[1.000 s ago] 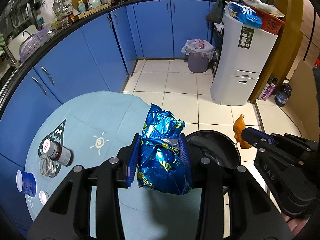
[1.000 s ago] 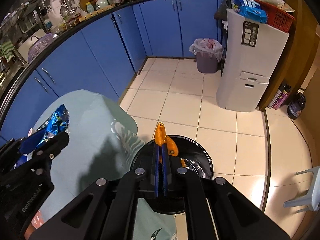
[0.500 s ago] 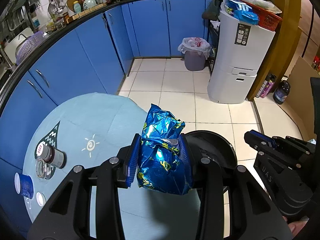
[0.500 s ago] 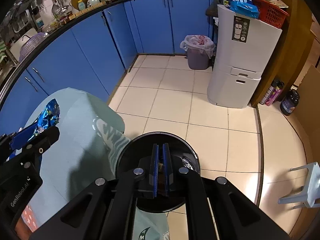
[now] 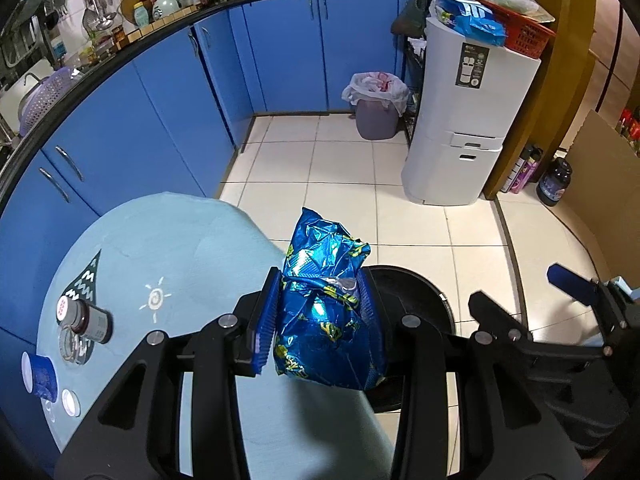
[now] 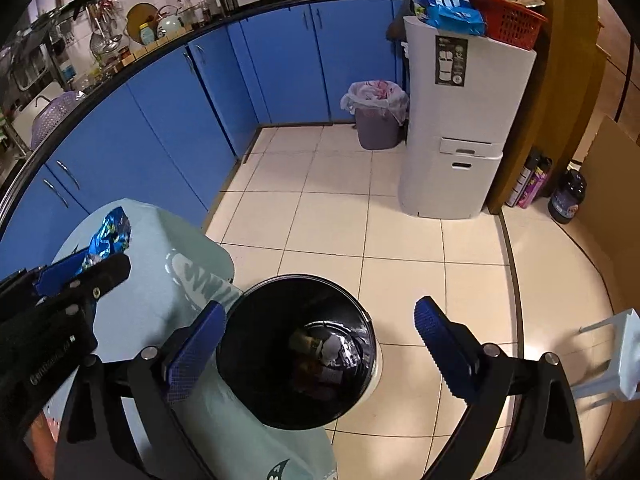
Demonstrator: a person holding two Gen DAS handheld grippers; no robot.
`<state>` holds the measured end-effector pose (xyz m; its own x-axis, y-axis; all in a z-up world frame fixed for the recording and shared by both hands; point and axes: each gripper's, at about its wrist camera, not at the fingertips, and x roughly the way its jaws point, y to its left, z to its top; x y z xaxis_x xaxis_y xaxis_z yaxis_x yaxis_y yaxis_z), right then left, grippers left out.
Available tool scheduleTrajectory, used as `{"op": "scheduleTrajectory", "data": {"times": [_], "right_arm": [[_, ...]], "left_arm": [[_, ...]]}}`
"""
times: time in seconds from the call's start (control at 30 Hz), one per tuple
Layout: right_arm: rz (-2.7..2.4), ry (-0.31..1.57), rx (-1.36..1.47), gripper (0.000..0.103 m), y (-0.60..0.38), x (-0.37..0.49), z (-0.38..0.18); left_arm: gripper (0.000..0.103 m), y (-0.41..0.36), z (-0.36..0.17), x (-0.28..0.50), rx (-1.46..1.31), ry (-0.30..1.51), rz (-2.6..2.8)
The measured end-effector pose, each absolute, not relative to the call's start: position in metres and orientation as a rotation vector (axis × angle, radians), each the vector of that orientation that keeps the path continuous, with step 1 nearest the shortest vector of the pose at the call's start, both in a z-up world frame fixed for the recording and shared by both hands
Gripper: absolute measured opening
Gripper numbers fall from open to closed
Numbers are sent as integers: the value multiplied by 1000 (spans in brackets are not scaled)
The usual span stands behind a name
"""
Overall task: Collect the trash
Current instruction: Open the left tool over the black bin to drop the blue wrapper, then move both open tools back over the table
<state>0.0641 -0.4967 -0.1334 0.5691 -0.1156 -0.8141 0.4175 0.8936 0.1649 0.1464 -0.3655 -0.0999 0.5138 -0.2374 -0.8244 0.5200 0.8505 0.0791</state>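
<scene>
Kitchen floor of pale cream tiles [image 6: 332,216] spreads between a curved run of glossy blue cabinets [image 5: 168,92] under a black worktop and a tall white plastic drawer unit [image 5: 464,120] that carries a red basket [image 6: 508,20] and blue packets. A grey waste bin lined with a white bag [image 5: 376,108] stands in the far corner beside that unit, and dark bottles sit on the floor to its right. In the foreground a round counter draped in a pale blue cloth [image 5: 168,256] bears a small brown jar with a white cap [image 5: 86,318], a blue cup lying on its side [image 5: 40,374] and a white lid. The left claw [image 5: 320,312] is clamped on a crumpled shiny blue foil snack bag [image 5: 324,300], held upright over the counter's edge next to the round black trash bin [image 6: 298,358] standing on the floor against the cloth. The right claw [image 6: 316,344] hangs directly above that bin's mouth; its jaws have just been opening and now stand wide apart with nothing between them. Scraps of rubbish lie at the bottom of the bin. A white plastic stool [image 6: 612,360] shows at the right edge.
</scene>
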Motion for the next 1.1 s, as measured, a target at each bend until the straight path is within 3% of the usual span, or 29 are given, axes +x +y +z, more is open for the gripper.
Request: {"op": "scheduleTrajectory", "data": {"times": [0.27,0.37,0.43,0.5,1.1], "right_arm": [[-395,921,395,93,-520,45,-136],[-423,922,408,93,-529,36,-137],[-433,924,412,93,-533,32,-138],[-439,925,418,93,-534,29,-139],[-394,877,444,93,-517,31,-127]], "left_arm": [[44,-394,-94,144,332,915,-520],[59,-404,-89,142,331,895,-532],[83,-406,-85,141,323,876,-527],[88,-407,-80,141,321,845,-506],[95,-376,-75,144,290,856,-436]]}}
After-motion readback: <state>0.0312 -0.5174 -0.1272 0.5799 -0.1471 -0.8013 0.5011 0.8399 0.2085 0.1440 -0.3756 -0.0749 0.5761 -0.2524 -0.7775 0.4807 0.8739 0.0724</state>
